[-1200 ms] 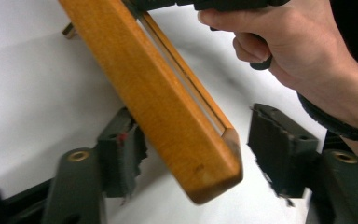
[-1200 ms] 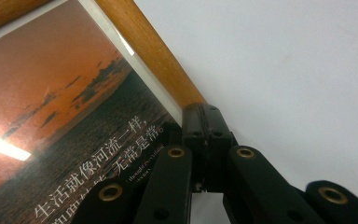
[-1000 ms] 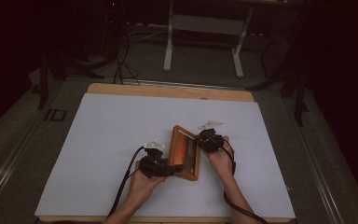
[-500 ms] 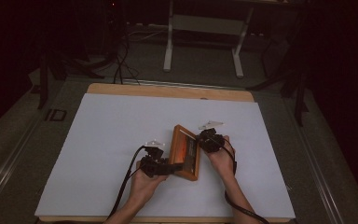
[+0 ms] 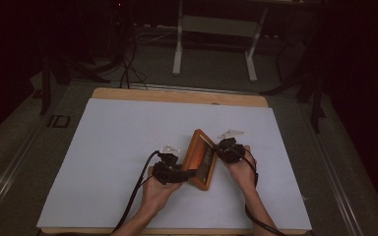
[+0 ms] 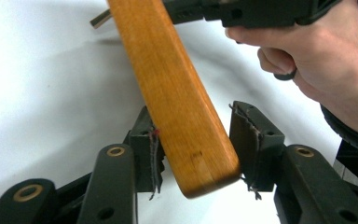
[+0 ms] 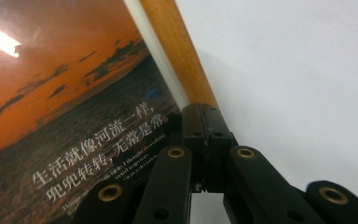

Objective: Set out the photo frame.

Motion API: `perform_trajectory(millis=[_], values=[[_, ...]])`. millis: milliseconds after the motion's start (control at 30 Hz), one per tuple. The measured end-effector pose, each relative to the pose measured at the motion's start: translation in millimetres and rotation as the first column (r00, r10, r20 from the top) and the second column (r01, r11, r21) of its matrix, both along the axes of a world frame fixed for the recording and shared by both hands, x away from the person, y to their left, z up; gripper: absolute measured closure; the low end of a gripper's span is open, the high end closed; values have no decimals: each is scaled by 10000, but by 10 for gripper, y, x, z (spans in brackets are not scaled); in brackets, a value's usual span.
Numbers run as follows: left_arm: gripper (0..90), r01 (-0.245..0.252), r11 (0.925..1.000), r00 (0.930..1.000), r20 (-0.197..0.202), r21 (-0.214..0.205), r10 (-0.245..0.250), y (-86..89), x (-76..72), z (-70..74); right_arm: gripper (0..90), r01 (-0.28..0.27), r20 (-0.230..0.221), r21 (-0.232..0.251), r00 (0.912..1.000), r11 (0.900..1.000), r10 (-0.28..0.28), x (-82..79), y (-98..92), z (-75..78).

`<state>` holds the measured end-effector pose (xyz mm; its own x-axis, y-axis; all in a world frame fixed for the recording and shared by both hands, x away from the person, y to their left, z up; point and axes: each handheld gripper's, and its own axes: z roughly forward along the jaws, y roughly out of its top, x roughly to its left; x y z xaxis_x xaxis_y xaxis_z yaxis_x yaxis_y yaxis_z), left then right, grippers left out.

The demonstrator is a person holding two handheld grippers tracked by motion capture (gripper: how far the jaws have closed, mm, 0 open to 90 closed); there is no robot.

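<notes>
Wooden picture frame (image 5: pixel 201 158) stood tilted on the white surface (image 5: pixel 113 142), just below and right of the centre of the high view, between the person's two hands. At its right edge, the right tool (image 5: pixel 223 149) was clenched on the frame's rim; in the right gripper view its two black jaws met tight at the lower end of the rounded wooden edge (image 7: pixel 179 56), beside the sunset print with white lettering (image 7: pixel 70 116). At the frame's lower left corner, the left tool (image 5: pixel 189 173) had its jaws to either side of the wood. In the left gripper view the frame's end (image 6: pixel 182 112) lay between the pads (image 6: pixel 247 140); one pad sat close against it and the other stood apart, so the left tool was not yet gripping, though its jaws had just been closing. A black cable (image 5: pixel 135 191) trailed from the left tool toward the bottom edge.
</notes>
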<state>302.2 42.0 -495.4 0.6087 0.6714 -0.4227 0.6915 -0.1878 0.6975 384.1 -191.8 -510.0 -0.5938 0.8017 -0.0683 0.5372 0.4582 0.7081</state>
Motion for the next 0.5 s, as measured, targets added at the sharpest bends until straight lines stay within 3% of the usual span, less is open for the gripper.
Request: perform_trajectory(millis=[300, 500], values=[[642, 63, 9999, 9987, 498, 160, -71, -187, 3, 91, 832, 137, 547, 679, 9984, 9976, -175, -209, -200, 217], [674, 270, 9988, 9961, 831, 415, -303, -304, -25, 149, 801, 149, 1069, 1193, 9939, 9927, -278, -396, -365, 466]])
